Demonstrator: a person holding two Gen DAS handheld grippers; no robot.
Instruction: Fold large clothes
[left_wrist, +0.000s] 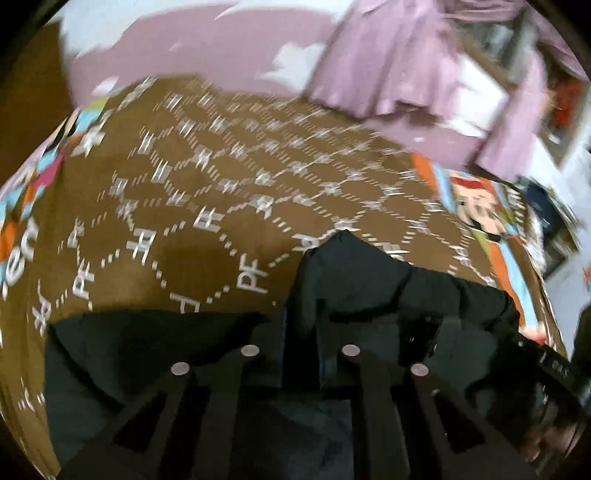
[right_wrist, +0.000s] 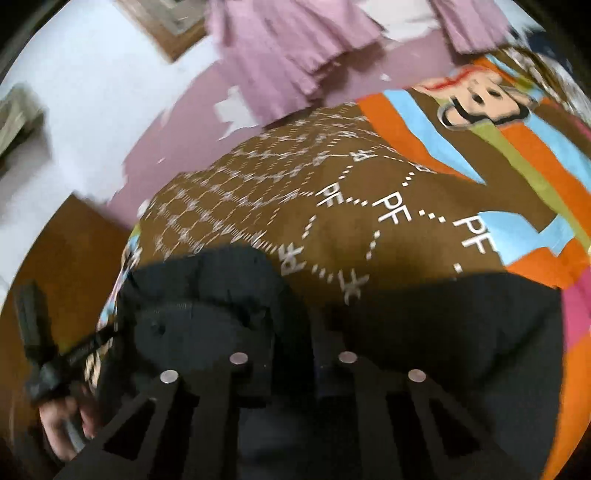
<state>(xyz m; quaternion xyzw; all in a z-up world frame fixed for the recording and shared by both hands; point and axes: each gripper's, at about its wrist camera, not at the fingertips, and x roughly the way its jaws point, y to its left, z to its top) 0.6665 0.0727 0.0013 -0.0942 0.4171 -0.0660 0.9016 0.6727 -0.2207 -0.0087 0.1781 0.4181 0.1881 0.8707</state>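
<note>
Your black garment (left_wrist: 388, 280) lies across the bottom of both views on the brown patterned bedspread (left_wrist: 207, 192), its long axis running left to right; in the left view one corner peaks upward at centre, pointing to the top of the frame; in the right view a rounded fold bulges up at left of centre. Your left gripper (left_wrist: 300, 354) has its fingers drawn together, clamped on the garment's cloth, which bunches just above the tips; your right gripper (right_wrist: 293, 363) is likewise closed on the garment (right_wrist: 424, 332), cloth spreading to both sides of it. The bedspread (right_wrist: 369, 229) lies bare above the garment in both views; its far edge meets a pink wall (left_wrist: 192, 48); pink curtains (right_wrist: 280, 55) hang beyond; your left hand (right_wrist: 64, 424) shows at lower left of the right view.
</note>
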